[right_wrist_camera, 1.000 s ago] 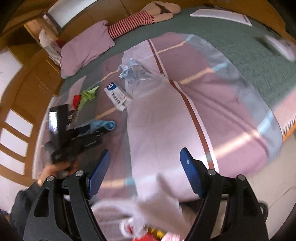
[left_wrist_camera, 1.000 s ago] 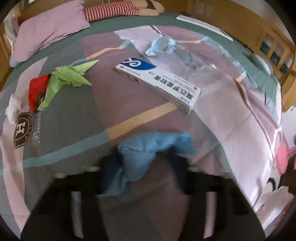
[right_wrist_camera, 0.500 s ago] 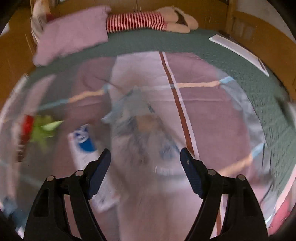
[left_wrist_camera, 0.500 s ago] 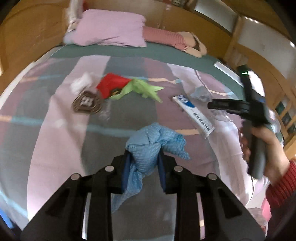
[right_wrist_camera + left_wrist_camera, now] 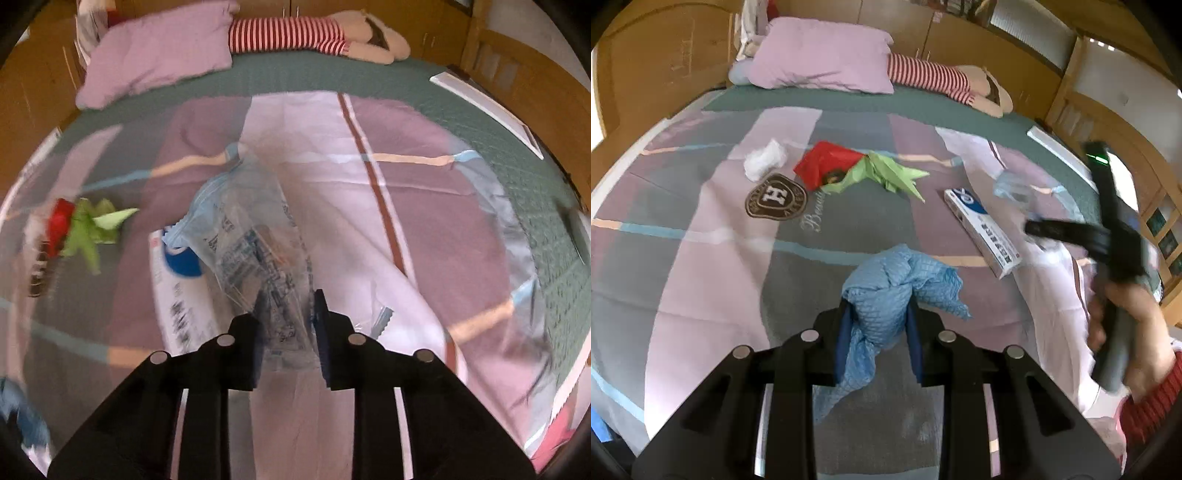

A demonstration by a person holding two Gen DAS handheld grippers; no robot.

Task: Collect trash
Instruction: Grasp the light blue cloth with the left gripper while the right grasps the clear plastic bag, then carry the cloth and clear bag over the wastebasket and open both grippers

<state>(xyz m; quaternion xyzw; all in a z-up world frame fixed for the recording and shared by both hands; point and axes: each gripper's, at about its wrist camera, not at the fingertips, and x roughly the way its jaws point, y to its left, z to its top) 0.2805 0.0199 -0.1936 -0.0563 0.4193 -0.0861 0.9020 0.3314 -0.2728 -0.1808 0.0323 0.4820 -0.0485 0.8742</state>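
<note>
My left gripper [image 5: 877, 310] is shut on a crumpled light-blue wad [image 5: 897, 280], held just above the bedspread [image 5: 701, 258]. In the right wrist view my right gripper [image 5: 286, 314] has its jaws closing tight on a clear printed plastic bag [image 5: 243, 229], with both pads pressing on it. The bag partly covers a white and blue carton [image 5: 177, 295]. The left wrist view shows that carton [image 5: 982, 230], the bag [image 5: 1012, 186] and the right gripper [image 5: 1039, 229] in a hand [image 5: 1130, 317]. Green folded paper [image 5: 886, 173], red paper [image 5: 823, 166] and a white tissue [image 5: 762, 160] lie further back.
A pink pillow [image 5: 820, 55] and a striped plush toy [image 5: 938, 79] lie at the head of the bed. Wooden bed frame [image 5: 646, 74] rises on the left and right. A white flat strip [image 5: 1052, 142] rests near the right edge. A brown badge [image 5: 775, 197] is stitched on the bedspread.
The right gripper moved over the clear bag and closed on it. The left gripper lifted the blue wad, swung and rolled, then stayed still.
</note>
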